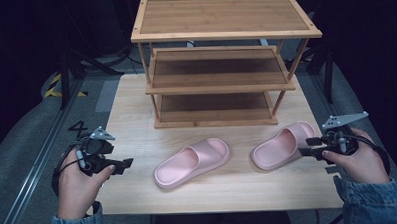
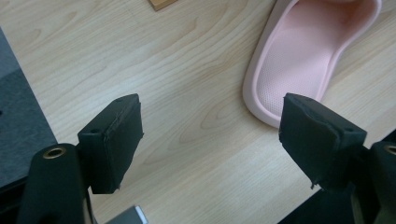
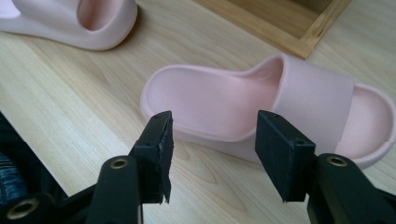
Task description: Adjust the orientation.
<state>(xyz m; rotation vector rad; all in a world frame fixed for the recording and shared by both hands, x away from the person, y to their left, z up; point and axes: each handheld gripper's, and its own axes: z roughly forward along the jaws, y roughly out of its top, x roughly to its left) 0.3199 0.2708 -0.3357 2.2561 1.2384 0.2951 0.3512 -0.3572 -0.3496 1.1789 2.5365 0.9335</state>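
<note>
Lying unbranded, two pink slippers (image 1: 192, 162), open claws

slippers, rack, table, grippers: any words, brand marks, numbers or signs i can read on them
None can be read.
left slipper: plain pink, no mark seen.
right slipper: plain pink, no mark seen.
wooden rack: bare wood, no label.
table: bare wood grain.
floor at far left: yellow-black hazard stripes, no lettering.

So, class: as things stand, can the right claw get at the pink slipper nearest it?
Probably yes. The right claw is open beside the right slipper, with bare table between them and nothing in the way.
</note>
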